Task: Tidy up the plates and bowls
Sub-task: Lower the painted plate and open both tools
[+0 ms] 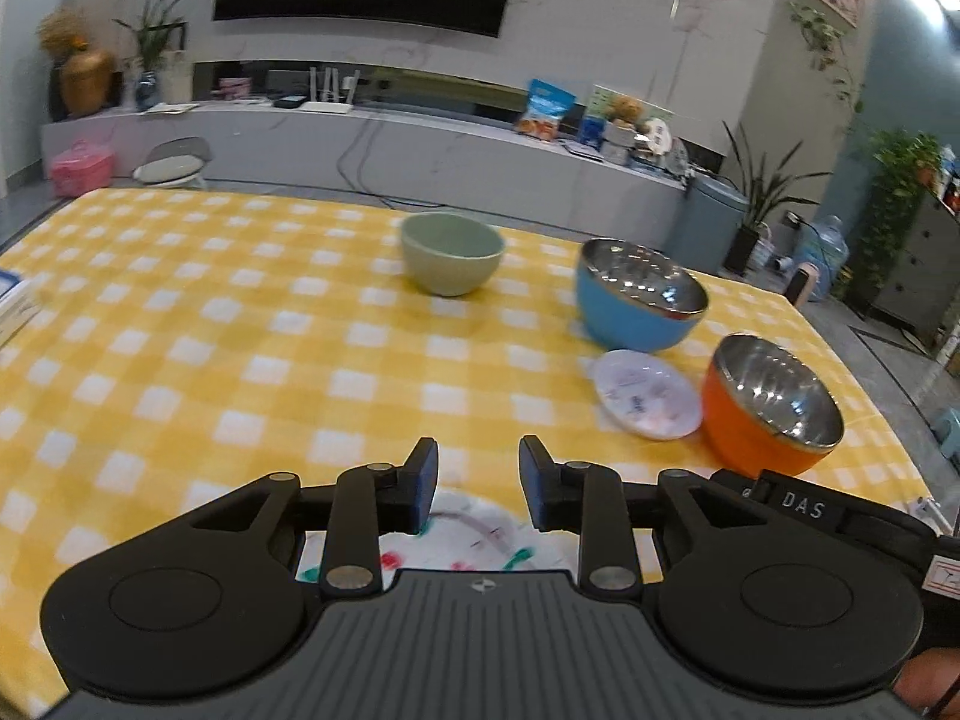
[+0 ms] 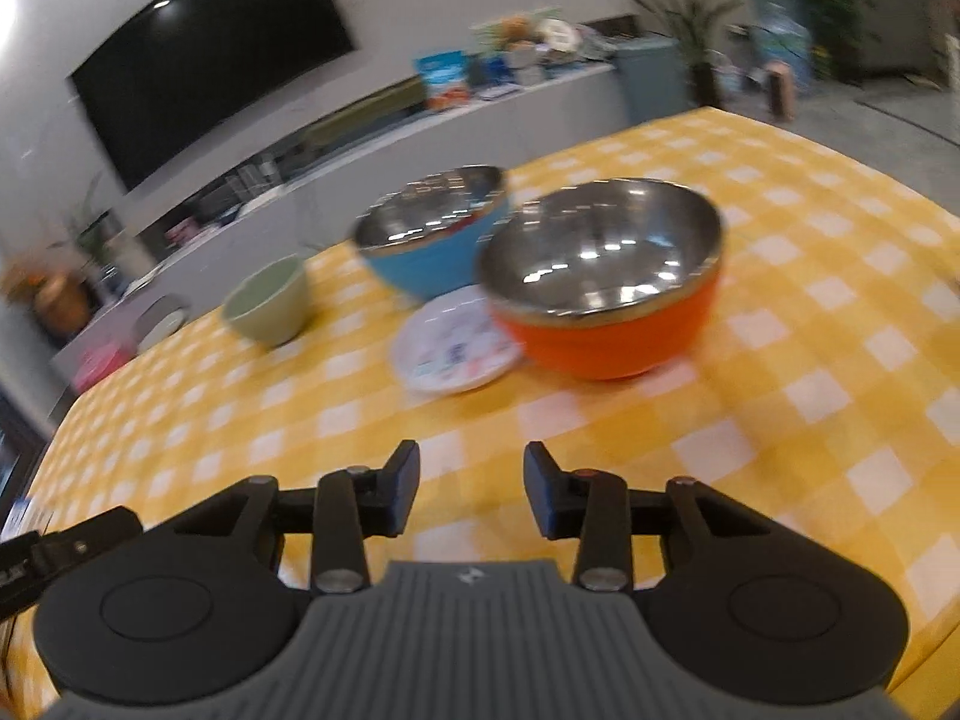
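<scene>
On the yellow checked table [image 1: 180,330] stand a green bowl [image 1: 451,252], a blue steel-lined bowl [image 1: 636,294] and an orange steel-lined bowl [image 1: 768,402], with a small white patterned plate [image 1: 648,393] between the last two. My left gripper [image 1: 478,480] is open and empty, just above a larger white patterned plate [image 1: 474,540] that lies under its fingers. My right gripper [image 2: 471,483] is open and empty, short of the orange bowl [image 2: 606,282], small plate [image 2: 456,342], blue bowl [image 2: 432,228] and green bowl [image 2: 267,300].
A white box [image 1: 12,306] sits at the table's left edge. Beyond the table are a long grey TV console [image 1: 360,144] with clutter, a chair [image 1: 171,165], a pink case [image 1: 81,168] and potted plants [image 1: 762,192]. The right gripper's body [image 1: 828,510] shows beside the left one.
</scene>
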Action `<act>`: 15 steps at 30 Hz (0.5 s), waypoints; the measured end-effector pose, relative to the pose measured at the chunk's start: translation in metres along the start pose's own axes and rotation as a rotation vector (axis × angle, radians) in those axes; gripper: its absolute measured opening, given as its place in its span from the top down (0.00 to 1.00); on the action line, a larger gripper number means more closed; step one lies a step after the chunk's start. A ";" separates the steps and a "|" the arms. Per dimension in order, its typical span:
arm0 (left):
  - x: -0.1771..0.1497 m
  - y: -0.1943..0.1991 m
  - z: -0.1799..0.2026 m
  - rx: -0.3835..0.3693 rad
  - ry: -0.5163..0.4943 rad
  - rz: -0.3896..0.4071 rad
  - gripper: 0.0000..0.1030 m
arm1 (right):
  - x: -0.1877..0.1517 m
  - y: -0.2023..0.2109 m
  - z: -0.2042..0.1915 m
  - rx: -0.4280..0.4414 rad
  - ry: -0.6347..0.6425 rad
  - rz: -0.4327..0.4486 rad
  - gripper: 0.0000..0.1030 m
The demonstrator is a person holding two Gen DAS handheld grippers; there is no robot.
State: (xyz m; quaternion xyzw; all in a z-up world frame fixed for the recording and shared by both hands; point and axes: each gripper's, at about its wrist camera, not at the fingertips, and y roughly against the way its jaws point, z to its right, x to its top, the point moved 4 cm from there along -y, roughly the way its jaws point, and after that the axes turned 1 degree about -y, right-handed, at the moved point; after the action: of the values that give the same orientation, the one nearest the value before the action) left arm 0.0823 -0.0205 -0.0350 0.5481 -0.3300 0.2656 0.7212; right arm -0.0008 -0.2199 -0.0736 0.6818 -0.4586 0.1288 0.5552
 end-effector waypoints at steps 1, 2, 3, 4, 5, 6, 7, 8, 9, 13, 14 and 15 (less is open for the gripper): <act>0.002 -0.004 0.003 -0.005 -0.004 -0.004 0.66 | 0.003 -0.003 0.004 -0.015 -0.022 -0.001 0.62; 0.003 -0.009 0.007 -0.011 -0.009 -0.009 0.66 | 0.005 -0.005 0.007 -0.025 -0.040 -0.002 0.62; 0.005 -0.014 0.011 -0.016 -0.014 -0.015 0.66 | 0.008 -0.008 0.010 -0.032 -0.058 -0.002 0.62; 0.005 -0.018 0.014 -0.021 -0.017 -0.020 0.66 | 0.009 -0.010 0.011 -0.036 -0.072 -0.002 0.62; 0.005 -0.023 0.016 -0.025 -0.021 -0.026 0.66 | 0.010 -0.012 0.013 -0.039 -0.083 -0.001 0.62; 0.005 -0.027 0.018 -0.029 -0.022 -0.032 0.66 | 0.012 -0.015 0.013 -0.043 -0.094 0.000 0.62; 0.005 -0.032 0.020 -0.032 -0.022 -0.038 0.66 | 0.013 -0.017 0.014 -0.045 -0.105 0.002 0.62; 0.006 -0.036 0.022 -0.037 -0.021 -0.043 0.66 | 0.013 -0.020 0.013 -0.048 -0.117 0.003 0.62; 0.006 -0.040 0.023 -0.044 -0.020 -0.048 0.66 | 0.014 -0.023 0.014 -0.051 -0.134 0.005 0.62; 0.009 -0.057 0.029 -0.080 -0.003 -0.060 0.66 | 0.014 -0.031 0.015 -0.058 -0.177 0.010 0.62; 0.011 -0.061 0.030 -0.087 0.001 -0.064 0.66 | 0.014 -0.033 0.016 -0.060 -0.180 0.008 0.62; 0.012 -0.065 0.031 -0.092 0.006 -0.069 0.66 | 0.013 -0.037 0.017 -0.064 -0.184 0.006 0.62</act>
State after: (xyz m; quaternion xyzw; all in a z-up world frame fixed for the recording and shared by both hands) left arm 0.1327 -0.0669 -0.0603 0.5244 -0.3209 0.2267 0.7554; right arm 0.0289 -0.2421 -0.0938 0.6713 -0.5136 0.0526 0.5318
